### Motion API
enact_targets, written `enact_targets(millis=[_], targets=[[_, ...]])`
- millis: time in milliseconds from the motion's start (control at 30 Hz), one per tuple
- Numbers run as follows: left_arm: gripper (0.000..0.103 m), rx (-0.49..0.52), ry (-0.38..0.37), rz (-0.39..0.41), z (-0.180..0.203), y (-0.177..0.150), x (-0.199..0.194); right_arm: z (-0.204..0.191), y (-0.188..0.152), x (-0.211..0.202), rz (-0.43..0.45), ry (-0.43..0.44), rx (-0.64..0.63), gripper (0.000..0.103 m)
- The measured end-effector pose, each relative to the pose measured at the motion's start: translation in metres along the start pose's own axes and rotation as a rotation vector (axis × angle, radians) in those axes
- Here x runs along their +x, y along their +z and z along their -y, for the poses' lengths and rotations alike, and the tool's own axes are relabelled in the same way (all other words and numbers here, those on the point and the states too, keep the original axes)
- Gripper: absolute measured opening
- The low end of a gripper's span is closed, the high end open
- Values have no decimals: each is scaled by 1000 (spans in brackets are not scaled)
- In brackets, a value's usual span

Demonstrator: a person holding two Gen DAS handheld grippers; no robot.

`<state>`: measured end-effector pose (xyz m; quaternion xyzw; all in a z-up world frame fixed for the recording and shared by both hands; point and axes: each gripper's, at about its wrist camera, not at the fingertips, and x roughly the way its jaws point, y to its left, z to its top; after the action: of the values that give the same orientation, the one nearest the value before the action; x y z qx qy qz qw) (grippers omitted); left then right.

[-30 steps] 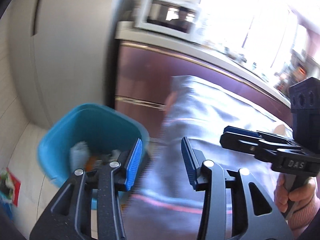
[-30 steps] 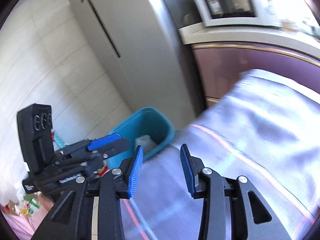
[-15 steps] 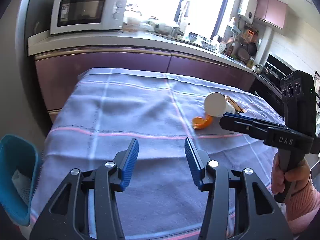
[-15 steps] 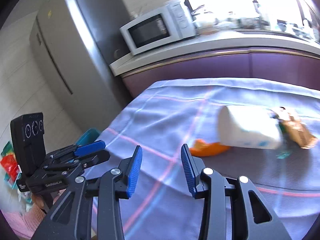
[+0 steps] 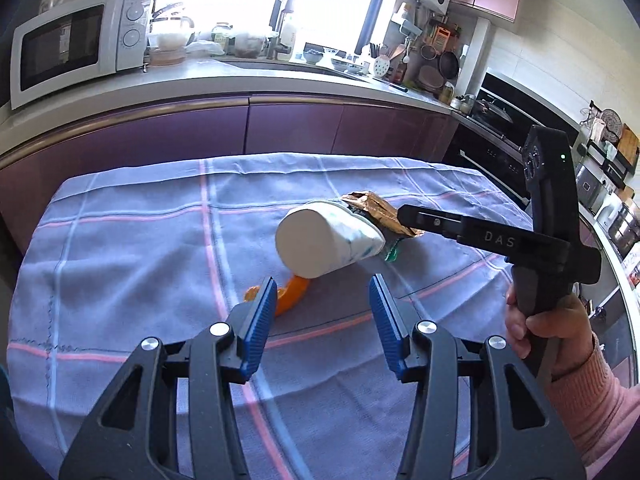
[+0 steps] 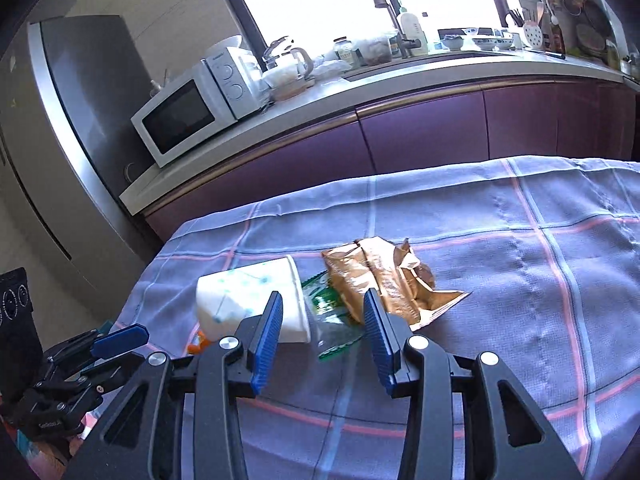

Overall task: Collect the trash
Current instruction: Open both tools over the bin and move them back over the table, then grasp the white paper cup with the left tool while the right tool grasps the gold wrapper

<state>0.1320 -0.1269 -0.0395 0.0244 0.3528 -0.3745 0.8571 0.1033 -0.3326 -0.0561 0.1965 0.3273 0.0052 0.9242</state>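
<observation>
A white paper cup (image 5: 328,240) (image 6: 248,300) lies on its side on the purple checked tablecloth (image 5: 140,260). An orange peel (image 5: 292,294) sits by its base. A crumpled gold-brown wrapper (image 6: 384,276) (image 5: 376,212) and a clear green-printed wrapper (image 6: 332,320) lie at its mouth. My left gripper (image 5: 322,304) hovers open just short of the cup and peel, with nothing in it. My right gripper (image 6: 322,320) hangs over the green wrapper. Its jaws are opening and hold nothing. In the left wrist view its tip (image 5: 404,214) is over the gold wrapper.
Behind the table runs a purple kitchen counter with a microwave (image 5: 72,52), a sink and dishes. A steel fridge (image 6: 60,120) stands at the left and a black oven (image 5: 500,140) at the right. A hand in a pink sleeve (image 5: 552,332) holds the right gripper.
Both views swung away from the blue bin beside the table and onto the tabletop. The cup, peel and wrappers came into view and now lie close in front of both grippers.
</observation>
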Motion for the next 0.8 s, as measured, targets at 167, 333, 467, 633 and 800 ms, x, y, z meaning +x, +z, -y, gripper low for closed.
enact_targets(millis=[167, 333, 467, 633, 800], targets=[[47, 14, 10, -22, 13, 15, 22, 13, 7, 12, -25, -40, -9, 50], [44, -14, 7, -51, 11, 25, 41, 18, 9, 26, -67, -68, -30, 58], [32, -49, -14, -84, 6, 27, 55, 16, 6, 30, -83, -80, -60, 58], [12, -86, -36, -107, -2, 24, 63, 16, 6, 30, -91, -87, -84, 50], [8, -82, -34, -99, -1, 23, 61, 21, 0, 33, -121, -77, -76, 27]])
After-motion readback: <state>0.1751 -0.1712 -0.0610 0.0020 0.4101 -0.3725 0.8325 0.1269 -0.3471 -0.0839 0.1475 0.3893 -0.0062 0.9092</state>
